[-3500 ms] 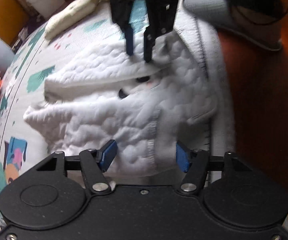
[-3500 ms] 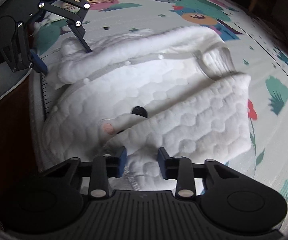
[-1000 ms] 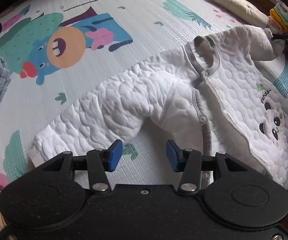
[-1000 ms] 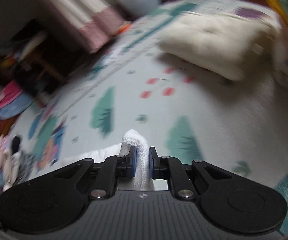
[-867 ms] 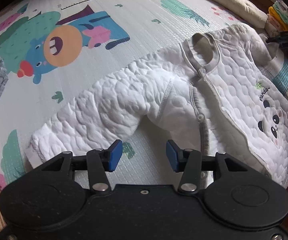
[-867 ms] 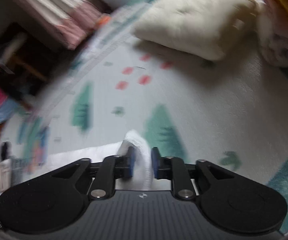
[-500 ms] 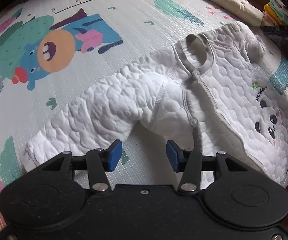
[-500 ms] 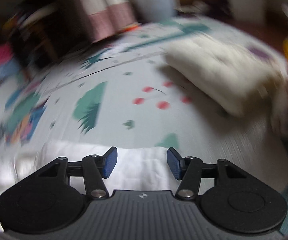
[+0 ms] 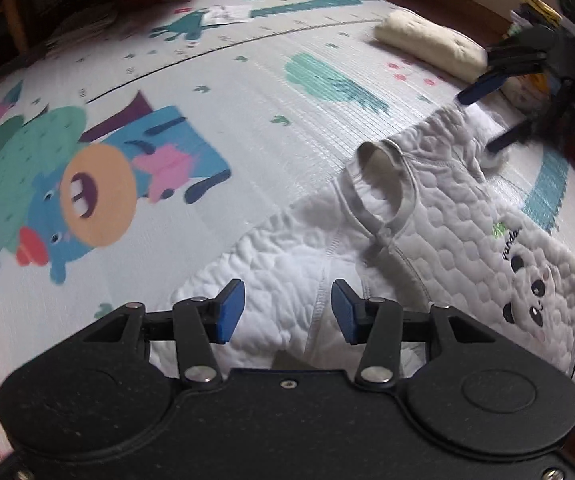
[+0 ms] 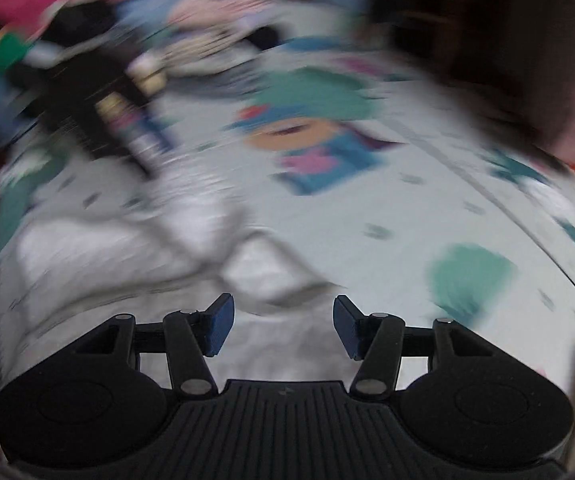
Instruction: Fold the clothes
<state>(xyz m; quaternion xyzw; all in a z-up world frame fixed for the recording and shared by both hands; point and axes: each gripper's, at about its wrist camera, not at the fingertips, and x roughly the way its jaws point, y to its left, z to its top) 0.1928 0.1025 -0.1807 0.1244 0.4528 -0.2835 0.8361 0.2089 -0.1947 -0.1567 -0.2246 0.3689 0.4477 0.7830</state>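
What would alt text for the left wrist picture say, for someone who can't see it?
A white quilted baby jacket with a panda print lies spread, front up, on a cartoon play mat. The open left gripper hovers over one sleeve, and the right gripper is at the far sleeve.

- R gripper [image 10: 283,330] let go of sleeve cuff [image 9: 493,160], jaws now apart, nothing between pads.
- Jacket [image 9: 467,240] went from bunched to spread flat ahead of L gripper [image 9: 287,306].
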